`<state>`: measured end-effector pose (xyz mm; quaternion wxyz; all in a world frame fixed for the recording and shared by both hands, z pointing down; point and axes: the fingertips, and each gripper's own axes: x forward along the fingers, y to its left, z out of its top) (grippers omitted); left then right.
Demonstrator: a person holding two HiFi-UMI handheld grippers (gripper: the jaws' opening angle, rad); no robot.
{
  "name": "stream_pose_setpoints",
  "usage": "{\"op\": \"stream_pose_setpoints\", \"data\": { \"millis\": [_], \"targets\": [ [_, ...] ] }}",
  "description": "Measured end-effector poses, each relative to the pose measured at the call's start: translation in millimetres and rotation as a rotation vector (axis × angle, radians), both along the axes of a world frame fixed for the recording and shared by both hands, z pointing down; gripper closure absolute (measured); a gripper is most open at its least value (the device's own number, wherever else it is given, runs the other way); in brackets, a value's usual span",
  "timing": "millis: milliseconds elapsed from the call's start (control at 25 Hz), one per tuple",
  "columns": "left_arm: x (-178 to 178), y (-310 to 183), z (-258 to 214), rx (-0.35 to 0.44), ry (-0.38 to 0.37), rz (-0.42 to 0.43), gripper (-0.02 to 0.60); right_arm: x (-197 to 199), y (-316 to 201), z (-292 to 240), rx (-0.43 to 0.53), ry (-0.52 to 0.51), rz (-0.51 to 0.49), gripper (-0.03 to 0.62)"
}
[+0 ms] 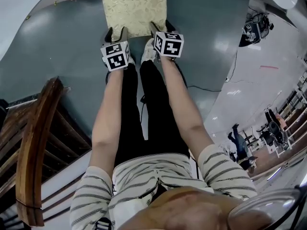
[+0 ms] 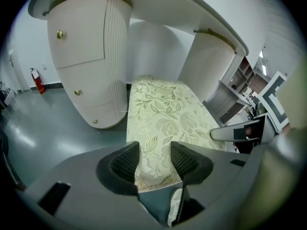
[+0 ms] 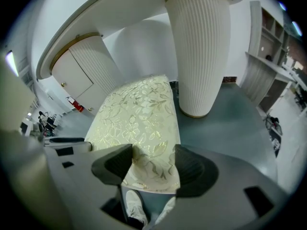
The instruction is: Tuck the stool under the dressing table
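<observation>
Straight ahead at twelve o'clock, our left gripper (image 2: pixel 153 153) and right gripper (image 3: pixel 152 160), jaws spread wide and clamping nothing, straddle the near corners of the gold-floral stool (image 1: pixel 134 6), whose far end sits between the dressing table (image 2: pixel 86 56) pedestals (image 3: pixel 199 51) at eleven and one.

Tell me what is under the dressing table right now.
The floral stool's far end reaches in between the two white pedestals, beneath the tabletop, on grey floor. Its near end sticks out. The seat covers the stool's legs and the floor below it.
</observation>
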<state>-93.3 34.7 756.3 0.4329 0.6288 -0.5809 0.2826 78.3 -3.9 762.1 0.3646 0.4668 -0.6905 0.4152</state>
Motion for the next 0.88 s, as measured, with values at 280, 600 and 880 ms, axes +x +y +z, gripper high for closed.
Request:
{"op": "stream_pose_setpoints", "data": {
  "millis": [280,600,880],
  "targets": [
    [-15.2,-35.0,-3.1,0.021,-0.007,-0.036,0.374,-13.3,-32.8,-2.1,0.028,-0.006,0.003,0.307],
    [-15.7,-65.2,-4.8,0.037,-0.011,-0.046,0.385,-14.1,-59.9,-3.6,0.045,0.004,0.005,0.316],
    [-16.2,-75.4,-3.4,0.04,-0.016,-0.037,0.385,-17.1,-69.4,-3.5,0.051,0.007,0.009,0.318]
  ]
}}
